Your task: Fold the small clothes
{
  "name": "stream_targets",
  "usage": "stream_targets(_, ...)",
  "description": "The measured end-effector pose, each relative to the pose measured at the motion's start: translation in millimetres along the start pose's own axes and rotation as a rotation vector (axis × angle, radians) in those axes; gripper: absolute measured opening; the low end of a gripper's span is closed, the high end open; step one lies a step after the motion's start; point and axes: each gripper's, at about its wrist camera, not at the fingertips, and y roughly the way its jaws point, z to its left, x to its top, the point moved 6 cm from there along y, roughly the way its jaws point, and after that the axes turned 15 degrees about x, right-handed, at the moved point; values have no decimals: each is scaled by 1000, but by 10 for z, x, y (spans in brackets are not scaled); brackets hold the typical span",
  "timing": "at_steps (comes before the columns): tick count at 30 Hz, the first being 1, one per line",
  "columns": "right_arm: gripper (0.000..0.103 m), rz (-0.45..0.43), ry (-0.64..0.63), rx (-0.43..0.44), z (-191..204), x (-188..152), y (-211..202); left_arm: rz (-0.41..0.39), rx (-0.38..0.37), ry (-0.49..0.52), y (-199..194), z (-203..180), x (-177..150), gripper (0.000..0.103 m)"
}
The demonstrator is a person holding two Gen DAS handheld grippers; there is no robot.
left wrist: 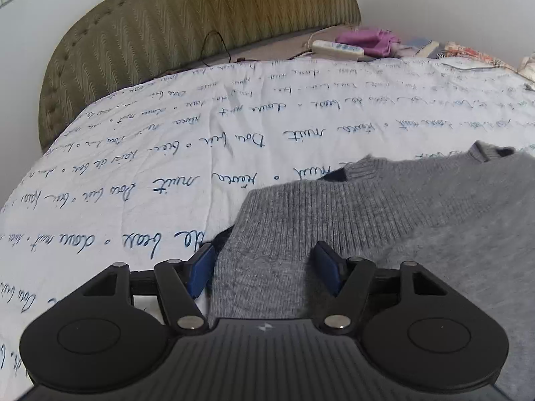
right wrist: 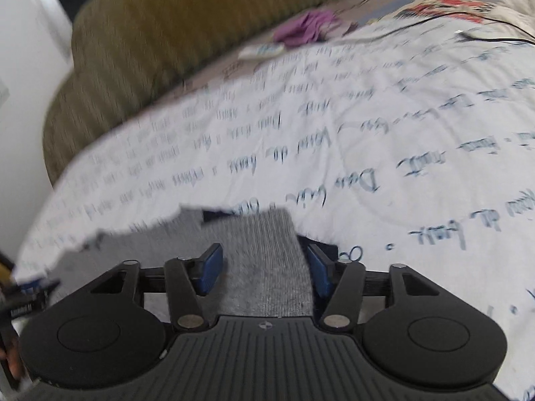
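Observation:
A small grey knit sweater (left wrist: pixel 384 214) lies on a white quilt with blue handwriting print (left wrist: pixel 200 140). In the left wrist view my left gripper (left wrist: pixel 264 267) is open, its blue pads on either side of a ribbed edge of the sweater near its left side. In the right wrist view, which is blurred, my right gripper (right wrist: pixel 262 269) is open with a grey ribbed strip of the sweater (right wrist: pixel 267 260) lying between its pads. A dark inner layer shows under the sweater's edges.
An olive padded headboard (left wrist: pixel 167 33) stands behind the bed. A white power strip (left wrist: pixel 337 48), a purple cloth (left wrist: pixel 367 38) and a floral fabric (left wrist: pixel 474 53) lie at the far edge. The other gripper (right wrist: pixel 26 297) shows at the right wrist view's left border.

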Motion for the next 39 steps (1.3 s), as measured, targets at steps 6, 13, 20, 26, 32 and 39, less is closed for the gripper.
stream_targets(6, 10, -135, 2, 66, 23, 92, -209, -21, 30, -41, -43, 110, 57, 10)
stream_targets(13, 33, -125, 50, 4, -178, -122, -93, -88, 95, -26, -103, 57, -7, 20)
stream_targets(20, 42, -275, -36, 65, 265, 68, -562, -286, 105, -26, -704, 32, 195, 70)
stream_targets(26, 55, -106, -238, 1, 733, -68, 103, -101, 57, 97, -170, -613, 187, 71)
stream_targets(32, 60, -97, -261, -50, 492, -324, 343, -30, -42, -66, 64, -429, 86, 74)
stream_targets(39, 67, -95, -268, -52, 526, -295, 287, -144, 60, -120, -291, -232, 29, 74)
